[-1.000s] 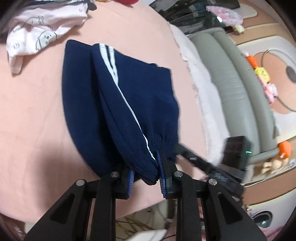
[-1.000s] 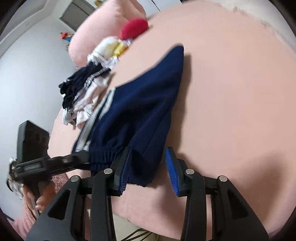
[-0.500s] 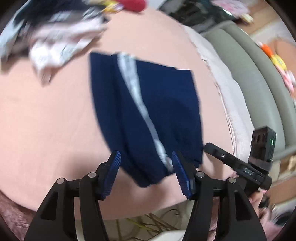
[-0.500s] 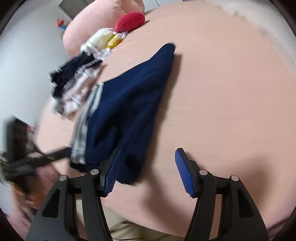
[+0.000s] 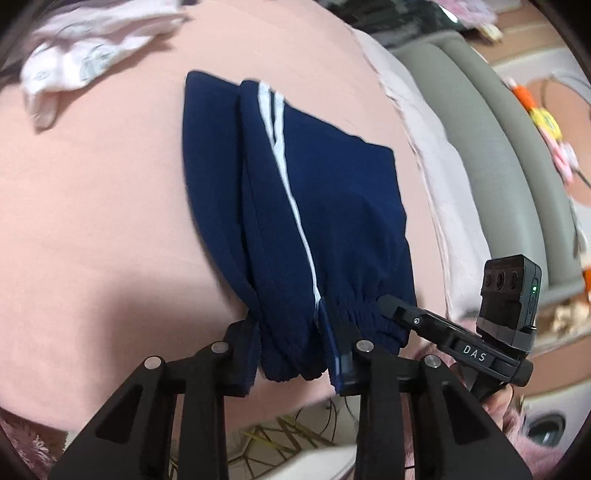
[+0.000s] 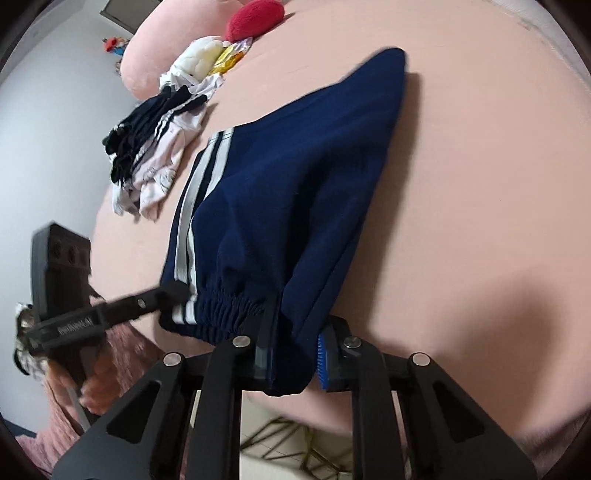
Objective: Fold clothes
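- Shorts point(image 5: 325, 206), navy with white side stripes, lie folded lengthwise on the pink bed point(image 5: 92, 206); elastic waistband at the near edge of the bed, leg hems pointing away.
- Left hand-held gripper point(image 5: 291, 347) is clamped on the waistband end beside the white stripe, cloth bunched between both fingers.
- Right hand-held gripper point(image 6: 293, 349) is clamped on the other waistband corner; navy cloth fills the gap between its blue pads point(image 6: 321, 350).
- In the left wrist view the right hand-held gripper's tip shows touching the gathered waistband from the right side.
- In the right wrist view the left hand-held gripper's tip, blurred, shows at the striped waistband corner.
- Waistband edge hangs slightly over the bed edge at both grips.
- Pile of clothes point(image 6: 155, 144), white and dark striped pieces, sits on the bed well apart from the shorts, toward the far left.
- Pink pillow point(image 6: 155, 55) and red plush point(image 6: 255, 18) at the far end of the bed.
- Grey sofa point(image 5: 509, 155) beside the bed in the left wrist view.
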Demonstrator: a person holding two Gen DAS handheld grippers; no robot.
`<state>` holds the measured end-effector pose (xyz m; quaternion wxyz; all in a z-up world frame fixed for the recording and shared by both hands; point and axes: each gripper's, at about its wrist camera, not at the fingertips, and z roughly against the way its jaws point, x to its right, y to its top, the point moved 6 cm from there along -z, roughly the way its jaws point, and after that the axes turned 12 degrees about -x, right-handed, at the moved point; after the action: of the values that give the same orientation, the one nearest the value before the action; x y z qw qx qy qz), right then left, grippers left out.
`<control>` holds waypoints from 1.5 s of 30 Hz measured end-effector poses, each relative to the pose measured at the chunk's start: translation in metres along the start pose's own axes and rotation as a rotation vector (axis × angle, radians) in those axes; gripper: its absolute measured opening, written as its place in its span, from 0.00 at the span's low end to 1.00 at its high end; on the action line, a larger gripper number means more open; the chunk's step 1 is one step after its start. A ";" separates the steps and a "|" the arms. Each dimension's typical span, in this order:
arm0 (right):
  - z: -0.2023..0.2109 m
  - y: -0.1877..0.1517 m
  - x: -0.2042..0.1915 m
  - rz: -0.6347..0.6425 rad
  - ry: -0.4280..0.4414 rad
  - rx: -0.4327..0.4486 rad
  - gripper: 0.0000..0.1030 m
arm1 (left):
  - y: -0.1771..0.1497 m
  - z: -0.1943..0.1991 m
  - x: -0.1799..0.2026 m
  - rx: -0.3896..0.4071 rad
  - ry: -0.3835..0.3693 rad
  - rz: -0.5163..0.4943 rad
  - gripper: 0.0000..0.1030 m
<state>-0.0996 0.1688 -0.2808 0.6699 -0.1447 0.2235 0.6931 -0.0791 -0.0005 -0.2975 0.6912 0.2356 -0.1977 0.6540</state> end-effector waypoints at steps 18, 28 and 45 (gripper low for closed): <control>0.047 0.046 0.031 0.025 -0.400 0.065 0.37 | 0.127 0.004 -0.009 0.030 0.078 -0.064 0.41; 0.050 0.074 0.050 -0.044 -0.406 0.103 0.38 | 0.125 0.024 -0.008 0.154 0.128 -0.136 0.06; 0.042 0.117 0.051 -0.028 -0.354 0.264 0.38 | 0.127 0.030 -0.032 0.180 0.286 -0.109 0.10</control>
<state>-0.2142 0.2332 -0.2566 0.7213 0.0648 0.1893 0.6631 -0.2069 -0.0397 -0.2836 0.7228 0.2113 -0.0251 0.6574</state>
